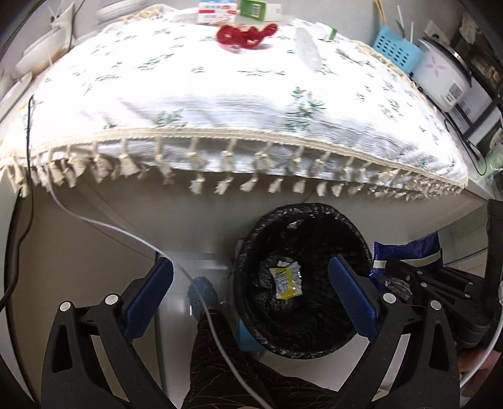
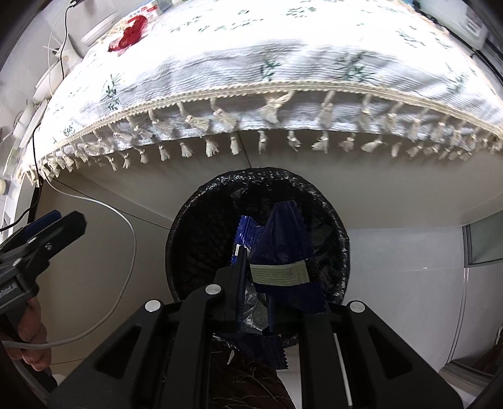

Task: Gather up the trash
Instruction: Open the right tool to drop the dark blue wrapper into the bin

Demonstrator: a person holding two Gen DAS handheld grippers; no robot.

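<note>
A bin lined with a black bag (image 1: 317,343) stands on the floor below the table's front edge. A yellow and white wrapper (image 1: 285,277) lies at its bottom. My left gripper (image 1: 251,294) hangs above the bin's left side, jaws wide open with nothing between them. My right gripper (image 2: 256,278) is shut on a dark blue snack wrapper (image 2: 284,248) with a pale band, held over the bin's mouth (image 2: 188,220). From the left wrist, that wrapper (image 1: 408,251) shows at the bin's right. A red crumpled wrapper (image 1: 243,34) and a clear plastic piece (image 1: 308,47) lie on the table.
A white floral tablecloth (image 1: 220,94) with tassels covers the table. Boxes (image 1: 217,9), a blue basket (image 1: 396,47) and a rice cooker (image 1: 446,72) stand at its back. A white cable (image 1: 103,225) and a black one (image 1: 30,126) hang at the left. The person's leg and shoe (image 1: 202,291) are beside the bin.
</note>
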